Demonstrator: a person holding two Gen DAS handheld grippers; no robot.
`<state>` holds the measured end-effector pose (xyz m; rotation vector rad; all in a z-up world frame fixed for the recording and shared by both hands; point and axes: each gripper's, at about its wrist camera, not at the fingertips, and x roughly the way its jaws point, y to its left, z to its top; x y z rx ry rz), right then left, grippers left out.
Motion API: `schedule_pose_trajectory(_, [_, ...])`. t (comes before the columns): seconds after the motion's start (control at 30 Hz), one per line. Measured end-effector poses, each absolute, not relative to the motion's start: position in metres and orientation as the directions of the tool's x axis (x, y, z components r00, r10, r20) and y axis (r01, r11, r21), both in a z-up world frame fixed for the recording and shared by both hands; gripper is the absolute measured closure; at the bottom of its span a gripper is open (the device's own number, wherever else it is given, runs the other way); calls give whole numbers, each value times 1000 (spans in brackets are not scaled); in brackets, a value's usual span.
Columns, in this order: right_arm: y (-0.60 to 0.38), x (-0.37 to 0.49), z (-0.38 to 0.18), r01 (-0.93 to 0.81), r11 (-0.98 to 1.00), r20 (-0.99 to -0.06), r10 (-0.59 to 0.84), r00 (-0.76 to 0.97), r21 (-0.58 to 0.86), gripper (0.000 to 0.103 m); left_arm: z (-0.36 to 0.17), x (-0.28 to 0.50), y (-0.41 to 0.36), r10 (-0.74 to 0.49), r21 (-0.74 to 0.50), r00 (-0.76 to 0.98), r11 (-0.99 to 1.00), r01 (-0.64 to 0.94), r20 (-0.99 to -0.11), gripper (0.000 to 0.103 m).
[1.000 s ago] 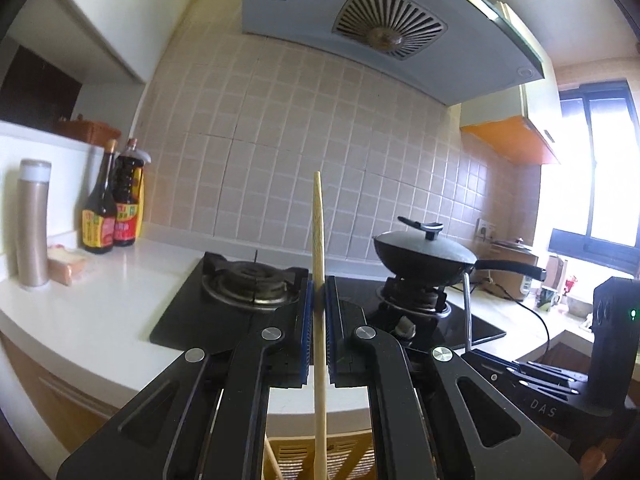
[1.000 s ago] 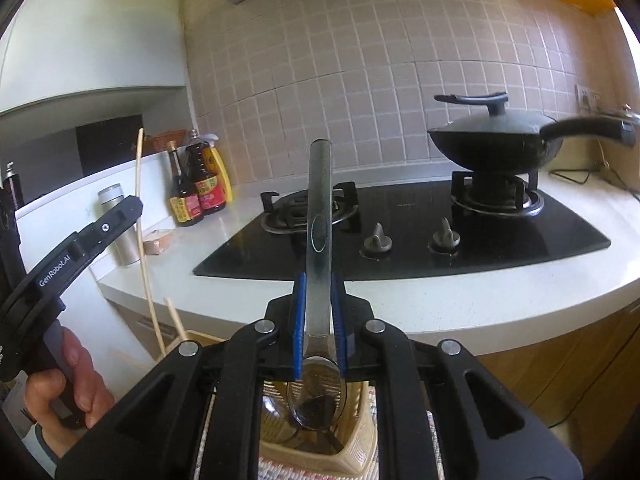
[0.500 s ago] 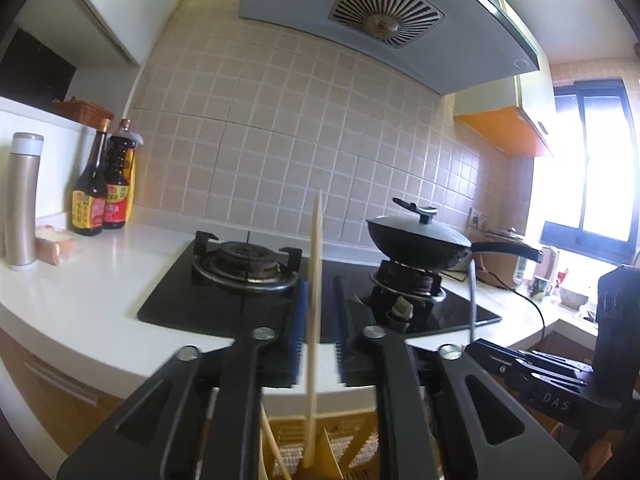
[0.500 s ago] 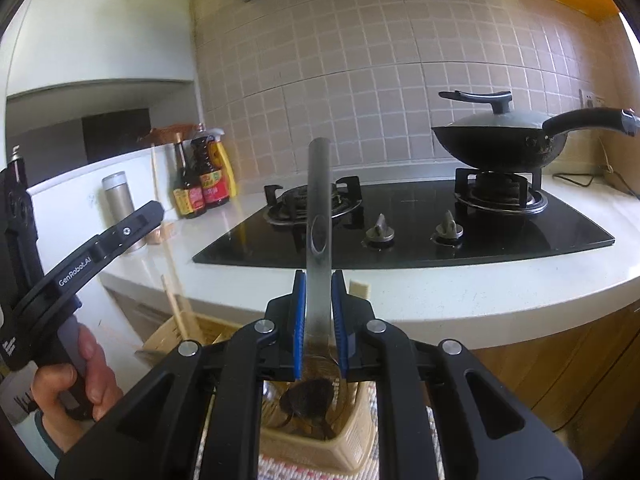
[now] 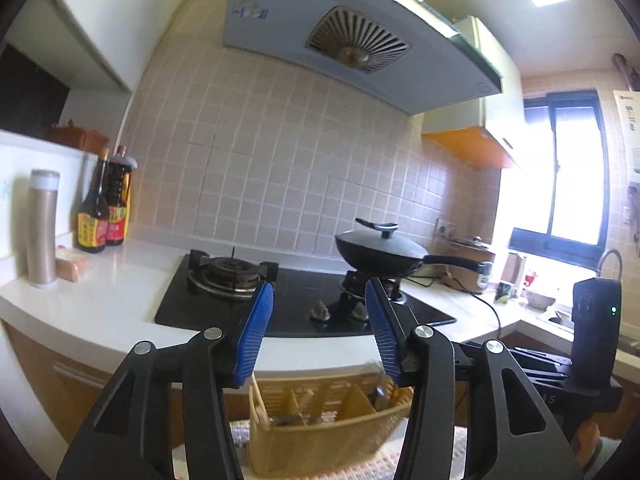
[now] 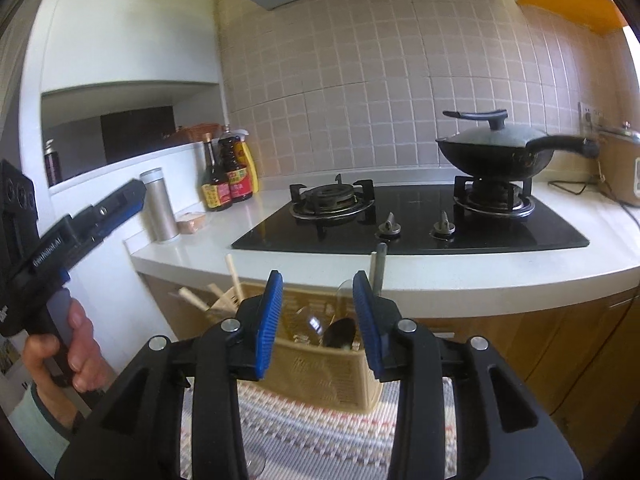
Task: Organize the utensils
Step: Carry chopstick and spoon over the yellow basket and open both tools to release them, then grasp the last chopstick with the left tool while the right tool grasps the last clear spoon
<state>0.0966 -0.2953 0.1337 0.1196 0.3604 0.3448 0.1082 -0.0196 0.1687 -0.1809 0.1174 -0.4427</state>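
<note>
Left gripper (image 5: 319,322): I read its jaws as spread and opening, blue pads apart, nothing between them.
Right gripper (image 6: 317,309): jaws narrower than the left, opening too; no utensil between the pads. The basket's contents show only through the gap, beyond the tips.
Left fingers (image 5: 256,328): I see the cooktop past them, basket below.
Utensil basket (image 6: 320,364): pale yellow, slotted walls, standing just beyond and below both sets of fingertips, in front of the counter edge. From the left wrist I can make out inner dividers.
Spoon (image 6: 339,332): bowl up, inside the basket, between the right pads as I look through them, not touched. Its compartment I cannot tell.
Metal handle (image 6: 380,268): grey, upright, rising from the basket just right of the right-hand pad.
Chopsticks (image 6: 233,276): wooden ends sticking up from the basket's left part, left of the right gripper's tips.
Mat (image 6: 320,428): woven, striped, under the basket and under the right gripper.
Hand (image 6: 70,344): on the left gripper's grip, far left of the right wrist view.
Counter (image 6: 480,276): white, curved edge, beyond the basket.
Cooktop (image 6: 412,224): black glass, two burners, two knobs, straight ahead of the tips.
Wok (image 6: 496,152): lidded, black, on the right burner.
Sauce bottles (image 6: 226,176): far left on the counter.
Flask (image 6: 159,205): metal, left of the bottles.
</note>
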Motion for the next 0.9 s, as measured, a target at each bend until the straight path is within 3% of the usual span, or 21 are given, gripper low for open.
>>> schedule_pose_trajectory(0.17, [-282,59,145,-328,936,-369,352,860,129,63,174,66,-18,-443,-164,891,891,424,-102,49])
schedule_pose_trajectory(0.47, [-253,20,114,-331,942,-569,301,765,53,63,152,22,-16,-454,-196,837,890,412,-305,49])
schedule_pose_trajectory(0.7, [-239,9,46,-344,929,-707,336,622,138,63,79,24,-18,-439,-268,735,898,349,-517,49])
schedule_pose_trajectory(0.9, [-220,1,-21,-341,921,-771,355,529,190,66,10,31,-24,-407,-286,655,914,289,-637,50])
